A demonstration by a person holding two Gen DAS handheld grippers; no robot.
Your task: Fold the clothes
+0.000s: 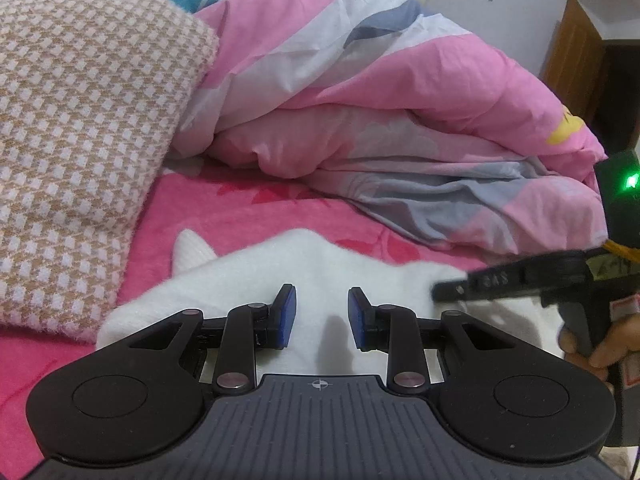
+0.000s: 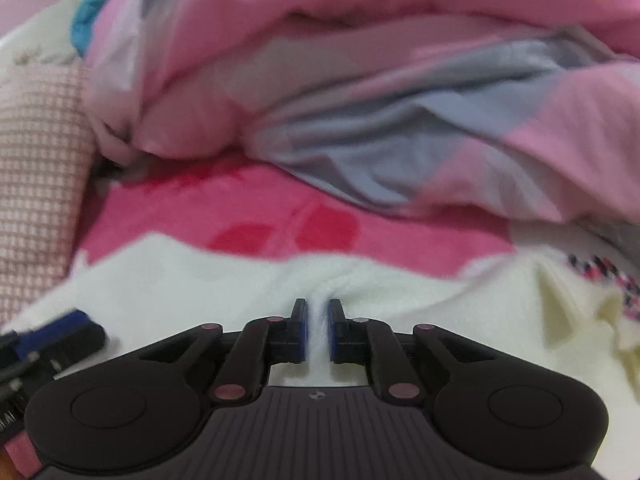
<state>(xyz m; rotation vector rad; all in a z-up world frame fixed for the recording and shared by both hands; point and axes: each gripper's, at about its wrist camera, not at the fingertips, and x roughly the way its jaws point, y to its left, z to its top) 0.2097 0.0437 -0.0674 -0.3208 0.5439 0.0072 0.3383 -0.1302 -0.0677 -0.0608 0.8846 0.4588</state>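
Between the right gripper [image 2: 317, 330] fingers rises a pinched ridge of the white garment [image 2: 224, 280], clamped. Left gripper [image 1: 322, 316] fingers stand apart above it, holding nothing, just beside.

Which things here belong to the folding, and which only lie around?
For the job: white garment, left gripper, right gripper.
Lying about: pink quilt, checked blanket, pink bedsheet.
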